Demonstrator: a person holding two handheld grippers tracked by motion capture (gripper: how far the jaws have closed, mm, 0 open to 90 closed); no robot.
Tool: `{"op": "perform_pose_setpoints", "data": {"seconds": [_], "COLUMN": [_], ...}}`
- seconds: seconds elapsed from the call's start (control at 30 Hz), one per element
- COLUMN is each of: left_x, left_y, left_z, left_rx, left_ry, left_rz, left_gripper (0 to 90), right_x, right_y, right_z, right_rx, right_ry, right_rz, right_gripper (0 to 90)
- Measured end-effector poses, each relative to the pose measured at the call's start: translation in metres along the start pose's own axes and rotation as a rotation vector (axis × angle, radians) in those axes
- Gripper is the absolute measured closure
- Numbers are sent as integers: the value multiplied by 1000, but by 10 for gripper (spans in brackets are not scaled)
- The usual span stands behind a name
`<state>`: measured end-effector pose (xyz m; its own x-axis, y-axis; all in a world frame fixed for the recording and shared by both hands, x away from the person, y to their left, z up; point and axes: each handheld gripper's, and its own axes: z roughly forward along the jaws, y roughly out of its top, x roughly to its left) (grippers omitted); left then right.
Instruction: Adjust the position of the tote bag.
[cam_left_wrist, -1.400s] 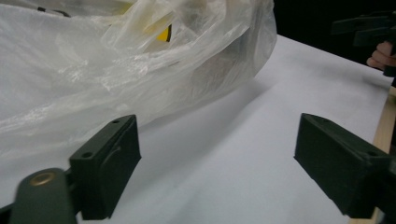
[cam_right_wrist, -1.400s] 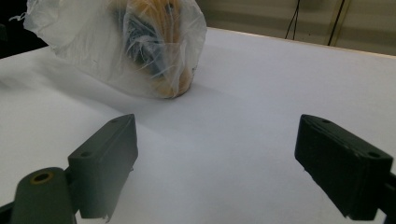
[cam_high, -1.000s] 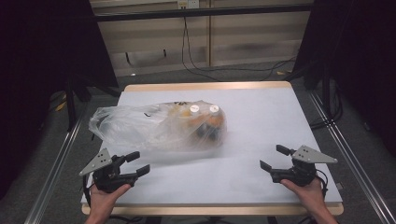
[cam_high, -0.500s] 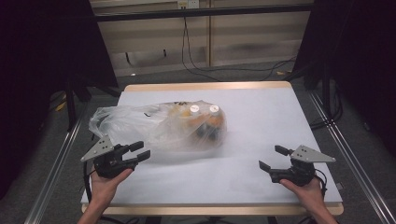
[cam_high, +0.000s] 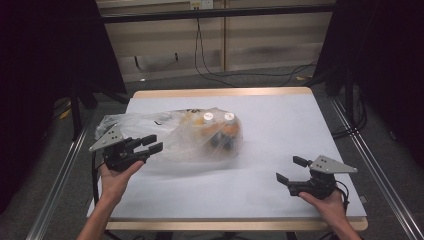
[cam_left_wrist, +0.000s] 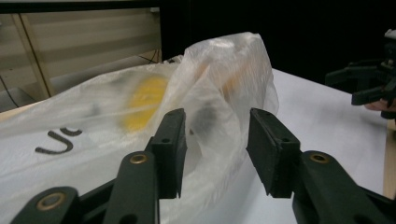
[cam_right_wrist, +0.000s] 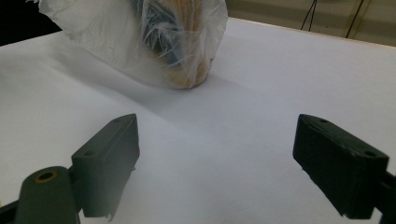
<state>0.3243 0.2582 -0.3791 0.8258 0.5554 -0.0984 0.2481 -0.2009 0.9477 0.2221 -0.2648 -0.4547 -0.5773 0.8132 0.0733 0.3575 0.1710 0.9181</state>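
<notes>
A translucent plastic bag (cam_high: 190, 132) lies on its side on the white table top (cam_high: 280, 120), with orange items and two white caps (cam_high: 208, 117) inside. My left gripper (cam_high: 152, 142) hovers at the bag's near left end. In the left gripper view a raised fold of the bag (cam_left_wrist: 224, 79) stands in the gap of my left gripper (cam_left_wrist: 215, 149). Its jaws have just been closing, and the pads stand clear of the plastic. My right gripper (cam_high: 291, 169) rests low at the front right, open and empty; the right gripper view has the bag (cam_right_wrist: 159, 42) well beyond my right gripper (cam_right_wrist: 215, 154).
The table has a wooden edge (cam_high: 220, 92) at the back. Metal rails (cam_high: 367, 150) run along both sides. Cables (cam_high: 235, 75) lie on the floor behind. Bare white surface spans the space between bag and right gripper.
The left hand has risen and moved forward to the bag's left end, and its jaws have narrowed. The right gripper and the bag have stayed put.
</notes>
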Motion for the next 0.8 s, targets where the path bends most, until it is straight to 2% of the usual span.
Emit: {"op": "perform_pose_setpoints", "data": {"seconds": [0.07,0.1,0.13,0.17,0.23,0.33,0.37,0.4,0.43,0.47,0.5,0.53,0.57,0.6,0.63,0.67,0.7,0.8], "left_x": [2,7,10,12,17,21,22,22,23,23,23,23,25,25,25,26,28,32], "left_y": [3,7,9,10,12,12,12,12,9,7,5,5,1,1,-3,-10,-12,-17], "left_z": [4,9,11,14,19,24,28,28,31,33,36,36,37,37,38,41,41,40], "left_rx": [-4,39,49,50,64,64,85,85,92,99,127,127,155,155,178,227,250,252], "left_ry": [-8,19,11,1,16,6,21,21,23,18,22,22,13,13,15,11,24,28], "left_rz": [-1,21,9,11,11,1,20,20,0,4,18,18,25,25,33,55,59,37], "left_gripper": [603,617,630,641,679,705,707,710,709,710,710,707,697,686,678,667,648,625], "right_x": [0,0,0,0,0,-1,-1,-1,-1,-1,-1,-1,-1,-1,-1,-1,0,1], "right_y": [0,0,0,0,0,0,0,0,0,0,0,0,0,0,0,0,0,0], "right_z": [0,1,1,1,1,2,2,2,3,3,3,4,4,5,5,5,4,4], "right_rx": [0,0,0,2,3,8,9,9,10,10,12,14,16,19,21,20,20,26], "right_ry": [0,3,4,5,9,15,12,12,15,15,16,19,19,21,26,23,24,25], "right_rz": [-2,-2,-3,-5,0,-3,-3,-3,-4,-5,-2,-1,0,-1,-3,-5,-8,-12], "right_gripper": [140,140,140,140,138,136,136,136,135,135,134,133,133,132,132,132,132,132]}}
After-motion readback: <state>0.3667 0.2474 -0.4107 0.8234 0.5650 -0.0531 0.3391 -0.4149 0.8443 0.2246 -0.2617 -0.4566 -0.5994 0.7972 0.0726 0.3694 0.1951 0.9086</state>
